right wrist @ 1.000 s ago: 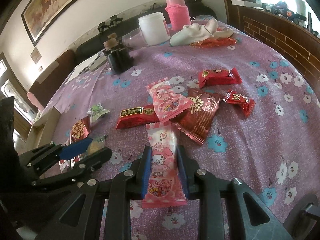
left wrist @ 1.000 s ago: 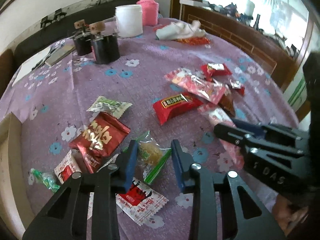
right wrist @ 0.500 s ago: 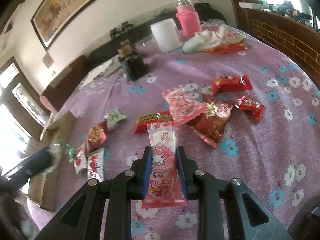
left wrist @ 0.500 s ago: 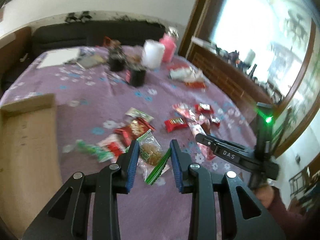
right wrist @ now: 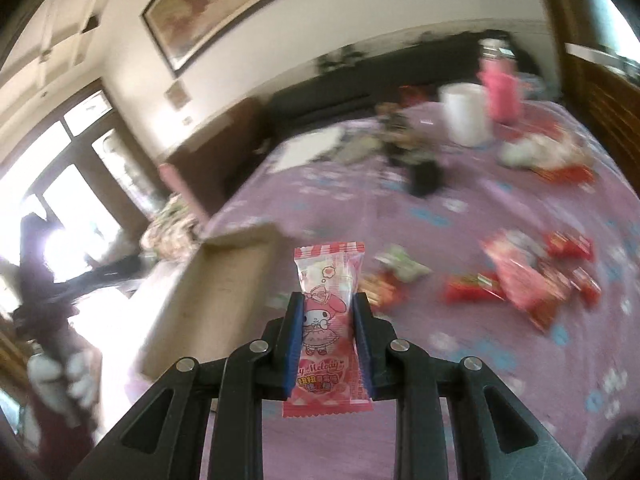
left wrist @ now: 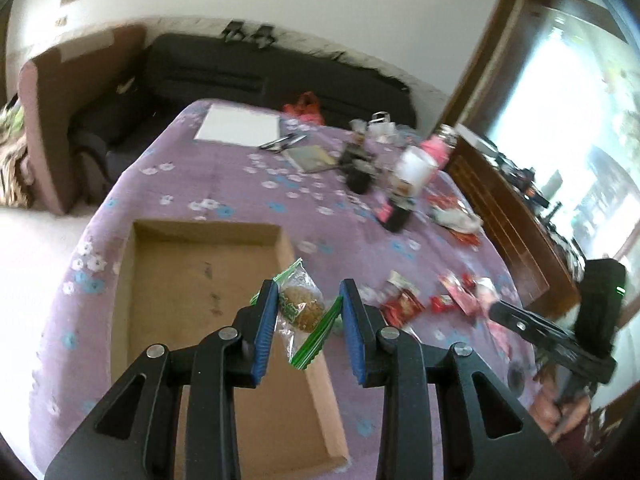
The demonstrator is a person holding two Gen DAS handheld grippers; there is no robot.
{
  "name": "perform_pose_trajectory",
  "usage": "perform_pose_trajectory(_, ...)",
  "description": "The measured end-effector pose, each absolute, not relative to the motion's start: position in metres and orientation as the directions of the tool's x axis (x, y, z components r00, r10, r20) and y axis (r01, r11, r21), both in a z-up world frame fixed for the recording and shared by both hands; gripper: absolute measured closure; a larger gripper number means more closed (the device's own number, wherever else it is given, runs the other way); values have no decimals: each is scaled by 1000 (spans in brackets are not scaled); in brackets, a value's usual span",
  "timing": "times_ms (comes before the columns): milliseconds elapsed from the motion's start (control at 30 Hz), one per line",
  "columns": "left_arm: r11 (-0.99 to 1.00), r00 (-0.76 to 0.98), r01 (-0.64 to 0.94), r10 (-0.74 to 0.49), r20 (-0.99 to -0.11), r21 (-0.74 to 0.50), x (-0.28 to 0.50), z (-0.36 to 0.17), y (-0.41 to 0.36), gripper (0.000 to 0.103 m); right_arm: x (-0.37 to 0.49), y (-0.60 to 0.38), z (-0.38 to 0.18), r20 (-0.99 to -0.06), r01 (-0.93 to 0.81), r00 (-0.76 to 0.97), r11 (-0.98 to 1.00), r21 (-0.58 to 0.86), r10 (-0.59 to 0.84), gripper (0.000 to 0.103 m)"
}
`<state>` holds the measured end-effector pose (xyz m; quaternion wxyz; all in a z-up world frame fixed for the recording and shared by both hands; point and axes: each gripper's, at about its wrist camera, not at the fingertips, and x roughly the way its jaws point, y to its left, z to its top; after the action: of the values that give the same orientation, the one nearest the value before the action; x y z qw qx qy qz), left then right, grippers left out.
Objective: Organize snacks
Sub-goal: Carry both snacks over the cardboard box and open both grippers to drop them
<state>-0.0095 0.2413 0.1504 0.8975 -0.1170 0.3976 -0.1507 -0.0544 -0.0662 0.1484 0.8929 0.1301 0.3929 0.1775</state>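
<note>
Both sets of fingers grip snacks, left gripper (left wrist: 308, 312) a green-edged cookie packet (left wrist: 301, 307), right gripper (right wrist: 328, 334) a pink wafer (right wrist: 329, 328), above cardboard tray (left wrist: 288, 256).

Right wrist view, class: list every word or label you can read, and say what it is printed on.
"y Melody": on the pink snack packet held in the right claw, first letters hidden.
Yellow characters beneath it: too small to read.
Red snack wrappers on the table: blurred, unreadable.

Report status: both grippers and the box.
Left gripper holds green-edged cookie packet above cardboard box. Right gripper clamps pink candy packet. Nothing blocking.
</note>
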Motion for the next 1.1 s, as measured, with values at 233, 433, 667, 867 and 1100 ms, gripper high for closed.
perform_pose_trajectory(233, 906, 603, 57, -365, -709, -419, 50, 110, 263, 74, 15, 40, 156, -682, -308, 503, 848, 432, 530, 79)
perform_pose_trajectory(433, 865, 579, -36, -391, -716, -501, 84, 55, 278, 74, 66, 106, 93, -773, -294, 449, 891, 346, 448, 79)
perform_pose_trajectory(667, 825, 574, -105, -406, -711, -555, 103, 29, 298, 73, 89, 131, 56, -813, -290, 430, 913, 287, 392, 79)
perform_pose_trajectory(867, 806, 586, -127, -410, -699, -579, 104, 27, 304, 67, 91, 143, 59, -801, -326, 498, 928, 183, 333, 63)
perform_pose_trajectory(1100, 854, 625, -117, -333, -706, -506, 53, 42, 296, 60, 72, 109, 87, -760, -298, 539, 926, 231, 363, 58)
